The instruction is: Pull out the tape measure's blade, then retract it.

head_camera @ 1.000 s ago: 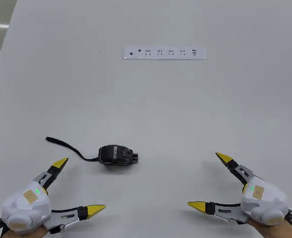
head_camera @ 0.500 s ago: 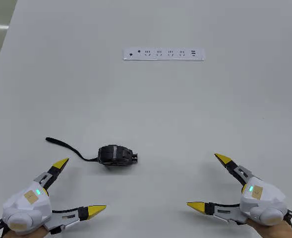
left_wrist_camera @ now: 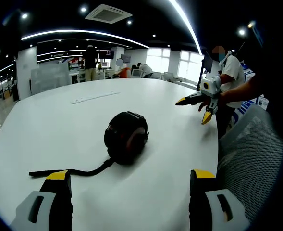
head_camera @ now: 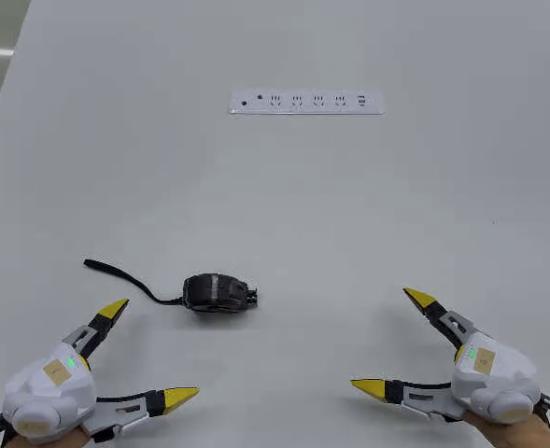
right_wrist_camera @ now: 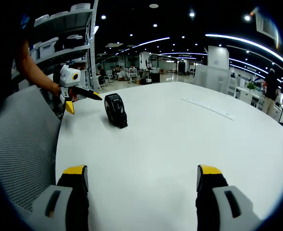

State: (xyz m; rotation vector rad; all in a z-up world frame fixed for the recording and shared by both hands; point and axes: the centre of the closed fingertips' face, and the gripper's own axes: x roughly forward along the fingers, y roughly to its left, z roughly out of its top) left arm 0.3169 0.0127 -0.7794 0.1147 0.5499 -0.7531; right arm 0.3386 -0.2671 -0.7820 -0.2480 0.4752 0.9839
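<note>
My left gripper [head_camera: 148, 351] is nearest, low at about 7 o'clock in the head view, with its yellow-tipped jaws spread wide and holding nothing. My right gripper [head_camera: 392, 341] is at about 5 o'clock, its jaws just as wide and just as empty, well apart from the left. Both are over the white table [head_camera: 349, 215]. A little farther out, at about 1 o'clock from my left jaws and 10 o'clock from my right, the black tape measure [head_camera: 217, 293] lies on the table, touching neither gripper. In the left gripper view it sits straight ahead of my jaws. Its black strap [head_camera: 120, 275] trails along the table toward 10 o'clock. Farthest off, at 12 o'clock, a white power strip [head_camera: 306, 102] lies flat
</note>
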